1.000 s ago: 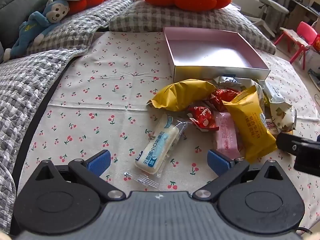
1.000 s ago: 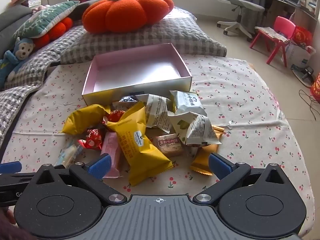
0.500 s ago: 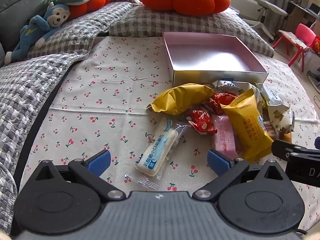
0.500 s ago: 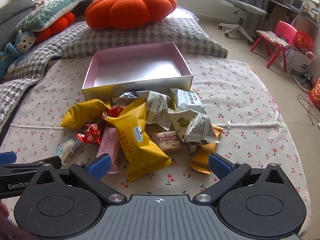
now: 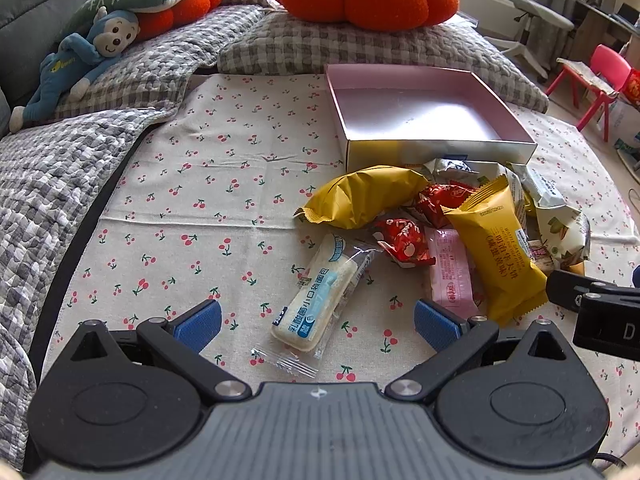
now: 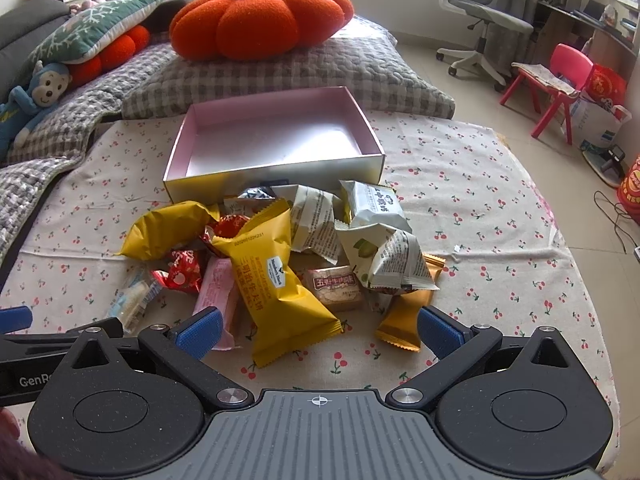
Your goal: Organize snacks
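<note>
The left claw [image 5: 318, 322] stands wide and empty above the cherry-print cloth [image 5: 208, 200] that covers the bed. Between its blue fingertips [image 5: 198, 322] lies the white-and-blue snack bar [image 5: 316, 300] in clear wrap, pointing away from the claw and slightly to the right. Ahead of the claw and to the right sits the snack pile: a curved yellow packet [image 5: 366, 196], a red candy [image 5: 402, 238], a pink wafer pack [image 5: 450, 270] just beyond the right fingertip, and a yellow sandwich packet [image 5: 500, 248] leaning over the wafer pack.

Farther ahead of the pile stands the pink box [image 5: 436, 152], open, with its near wall touching the rearmost snacks.

The right claw [image 6: 320, 330] is also wide and empty. The yellow sandwich packet [image 6: 276, 284] lies directly ahead between its fingers, with the pink wafer pack [image 6: 216, 292] at the left fingertip and an orange packet [image 6: 402, 320] just inside the right fingertip. A brown square biscuit pack [image 6: 336, 284] and crumpled white-green packets [image 6: 380, 252] lie beyond. The left claw's arm [image 6: 60, 340] appears at the left edge of the right wrist view.
</note>
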Available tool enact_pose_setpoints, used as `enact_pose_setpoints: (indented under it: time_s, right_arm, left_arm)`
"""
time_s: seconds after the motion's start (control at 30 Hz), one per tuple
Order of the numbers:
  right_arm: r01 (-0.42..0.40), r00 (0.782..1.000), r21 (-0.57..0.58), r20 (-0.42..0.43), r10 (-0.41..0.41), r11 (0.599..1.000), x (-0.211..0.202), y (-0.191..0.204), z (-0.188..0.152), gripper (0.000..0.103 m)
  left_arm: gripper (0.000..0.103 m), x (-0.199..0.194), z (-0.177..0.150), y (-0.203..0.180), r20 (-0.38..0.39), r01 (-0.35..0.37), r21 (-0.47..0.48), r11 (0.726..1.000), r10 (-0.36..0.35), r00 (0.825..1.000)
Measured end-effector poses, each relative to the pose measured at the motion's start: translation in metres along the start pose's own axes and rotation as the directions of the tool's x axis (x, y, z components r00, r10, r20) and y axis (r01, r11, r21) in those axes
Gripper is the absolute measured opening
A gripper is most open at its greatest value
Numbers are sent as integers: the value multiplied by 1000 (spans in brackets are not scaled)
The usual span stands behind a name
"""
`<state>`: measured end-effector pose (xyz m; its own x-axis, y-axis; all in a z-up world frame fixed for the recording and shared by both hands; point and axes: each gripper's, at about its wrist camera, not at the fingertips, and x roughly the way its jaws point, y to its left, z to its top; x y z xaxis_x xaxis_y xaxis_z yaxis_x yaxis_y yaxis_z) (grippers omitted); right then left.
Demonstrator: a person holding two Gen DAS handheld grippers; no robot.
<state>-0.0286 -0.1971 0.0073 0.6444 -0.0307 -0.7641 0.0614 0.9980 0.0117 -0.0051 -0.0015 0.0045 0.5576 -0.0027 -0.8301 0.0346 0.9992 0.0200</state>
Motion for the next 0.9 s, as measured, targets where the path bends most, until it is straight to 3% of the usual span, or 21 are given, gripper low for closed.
enact_pose_setpoints:
  time_s: [0.9]
  right_arm:
    - [10, 1000, 7, 1, -10, 1000, -1, -3, 0, 103]
  left_arm:
    - [103, -2, -1, -4, 5, 0, 6, 1000, 0, 1000]
